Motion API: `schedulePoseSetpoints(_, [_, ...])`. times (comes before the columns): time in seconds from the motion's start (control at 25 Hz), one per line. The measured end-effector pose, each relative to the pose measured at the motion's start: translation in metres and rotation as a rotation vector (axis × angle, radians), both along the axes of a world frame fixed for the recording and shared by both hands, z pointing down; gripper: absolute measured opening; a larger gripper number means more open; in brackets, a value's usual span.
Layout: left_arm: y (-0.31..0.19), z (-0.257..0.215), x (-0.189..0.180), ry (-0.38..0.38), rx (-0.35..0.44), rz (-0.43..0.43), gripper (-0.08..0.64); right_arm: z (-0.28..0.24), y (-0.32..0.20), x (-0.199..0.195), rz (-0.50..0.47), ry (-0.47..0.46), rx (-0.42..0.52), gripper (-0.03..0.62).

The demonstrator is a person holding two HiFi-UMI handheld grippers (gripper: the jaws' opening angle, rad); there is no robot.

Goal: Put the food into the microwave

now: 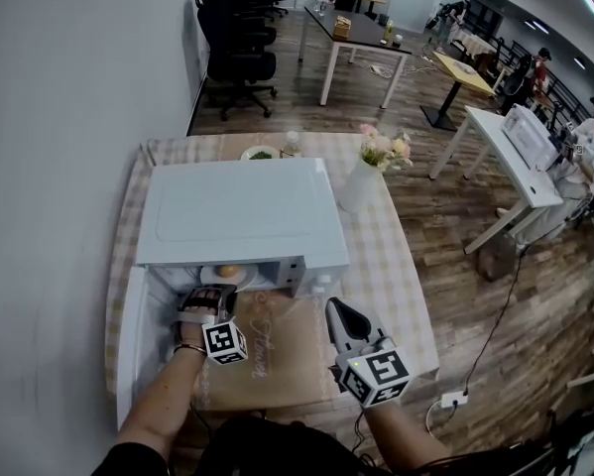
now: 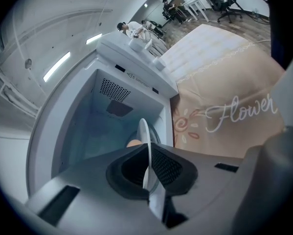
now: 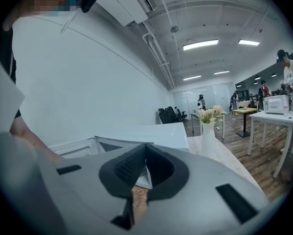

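The left gripper [image 2: 147, 173] clamps the plate [image 2: 144, 141] edge-on inside the microwave [image 2: 131, 89].

Left tongs [image 1: 209, 292] clamped on plate [image 2: 143, 131], right tongs [image 1: 333, 304] closed, empty.

White microwave [image 1: 242, 211]: smooth casing, slight sheen, painted metal or plastic, can't tell which. plate [image 2: 144, 136] at the microwave's opening: glossy white, ceramic-looking. bench cloth [image 1: 396, 266] under the microwave: checked woven fabric, matt. tan mat [image 1: 277, 350] in front of the microwave: matt, printed. vase [image 1: 356, 188] right of the microwave: smooth glossy white. floor [image 1: 455, 216]: wood planks. left gripper [image 2: 147, 165], right gripper [image 3: 145, 153]: matt grey plastic, jaws lined with black ribbed pads.
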State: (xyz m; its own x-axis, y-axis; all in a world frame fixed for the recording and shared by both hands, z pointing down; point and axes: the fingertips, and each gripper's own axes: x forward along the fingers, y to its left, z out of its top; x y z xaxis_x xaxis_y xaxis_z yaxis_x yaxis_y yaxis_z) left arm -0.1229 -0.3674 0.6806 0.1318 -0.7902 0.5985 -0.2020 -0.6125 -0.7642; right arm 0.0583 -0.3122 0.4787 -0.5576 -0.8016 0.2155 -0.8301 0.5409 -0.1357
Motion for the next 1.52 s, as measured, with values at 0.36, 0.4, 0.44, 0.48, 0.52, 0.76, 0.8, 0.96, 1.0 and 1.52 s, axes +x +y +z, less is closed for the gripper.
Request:
schedulePoseSetpoints(0.36, [-0.029,0.019,-0.005,-0.037,-0.035,0.02,0.023,0.007,0.003,0.005,0.041,0.024,-0.012,0.008])
schedulePoseSetpoints(0.4, [-0.03,0.02,-0.005,-0.036,-0.038,0.019,0.025,0.008,0.003,0.006,0.047,0.026,-0.015,0.008])
schedulePoseSetpoints(0.44, [-0.031,0.022,-0.005,-0.035,-0.039,0.019,0.028,0.009,0.003,0.007,0.051,0.029,-0.018,0.008])
schedulePoseSetpoints(0.48, [-0.031,0.023,-0.005,-0.034,-0.039,0.02,0.028,0.01,0.003,0.008,0.055,0.031,-0.019,0.008])
schedulePoseSetpoints(0.52, [-0.03,0.025,-0.005,-0.032,-0.047,0.019,0.028,0.011,0.003,0.008,0.057,0.032,-0.02,0.008])
schedulePoseSetpoints(0.76, [-0.018,0.032,-0.002,-0.037,-0.118,0.035,0.051,0.01,0.008,0.011,0.059,0.035,-0.019,0.008])
schedulePoseSetpoints(0.8, [-0.017,0.033,-0.001,-0.04,-0.127,0.038,0.054,0.011,0.009,0.01,0.057,0.036,-0.02,0.008])
schedulePoseSetpoints(0.96, [-0.017,0.044,-0.003,-0.038,-0.194,0.035,0.066,0.015,0.012,0.011,0.057,0.043,-0.028,0.008])
schedulePoseSetpoints(1.0, [-0.017,0.046,-0.004,-0.04,-0.215,0.033,0.071,0.015,0.013,0.012,0.06,0.047,-0.03,0.008])
schedulePoseSetpoints(1.52, [-0.008,0.041,-0.008,-0.042,-0.251,0.047,0.106,0.013,0.016,0.013,0.06,0.033,-0.025,0.008])
